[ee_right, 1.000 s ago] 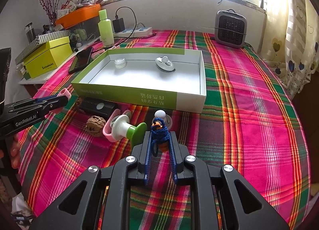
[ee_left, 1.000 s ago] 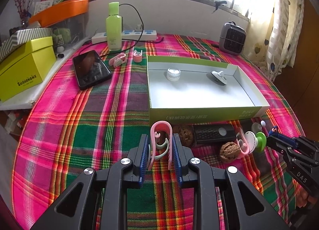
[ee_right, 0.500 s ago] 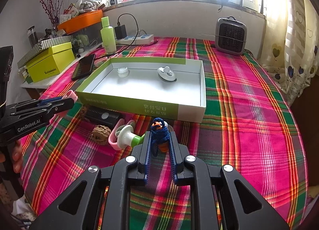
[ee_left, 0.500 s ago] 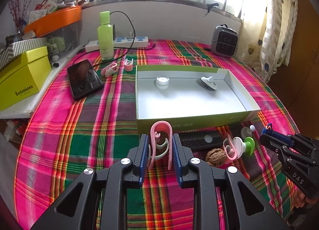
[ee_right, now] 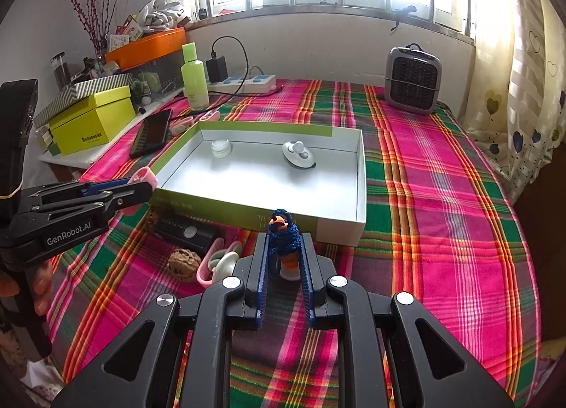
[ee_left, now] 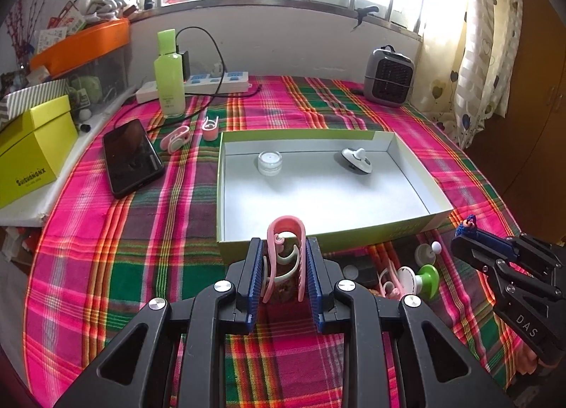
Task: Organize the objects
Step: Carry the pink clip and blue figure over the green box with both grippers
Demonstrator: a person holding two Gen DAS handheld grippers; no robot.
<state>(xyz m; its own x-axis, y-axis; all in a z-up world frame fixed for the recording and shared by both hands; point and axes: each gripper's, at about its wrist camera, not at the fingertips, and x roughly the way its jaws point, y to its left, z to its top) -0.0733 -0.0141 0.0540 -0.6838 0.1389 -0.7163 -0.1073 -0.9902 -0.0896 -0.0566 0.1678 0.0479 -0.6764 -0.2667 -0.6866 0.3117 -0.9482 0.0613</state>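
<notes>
Left gripper (ee_left: 284, 259) is clamped on a pink plastic U-shaped clip (ee_left: 286, 259), right gripper (ee_right: 283, 259) pinches a little blue knitted doll with an orange face (ee_right: 282, 231). Both hang just short of the shallow green-sided cardboard box (ee_left: 406, 227), where a small clear jar (ee_left: 270, 163) and a white knobbed lid (ee_left: 356, 160) sit by the far wall.
</notes>
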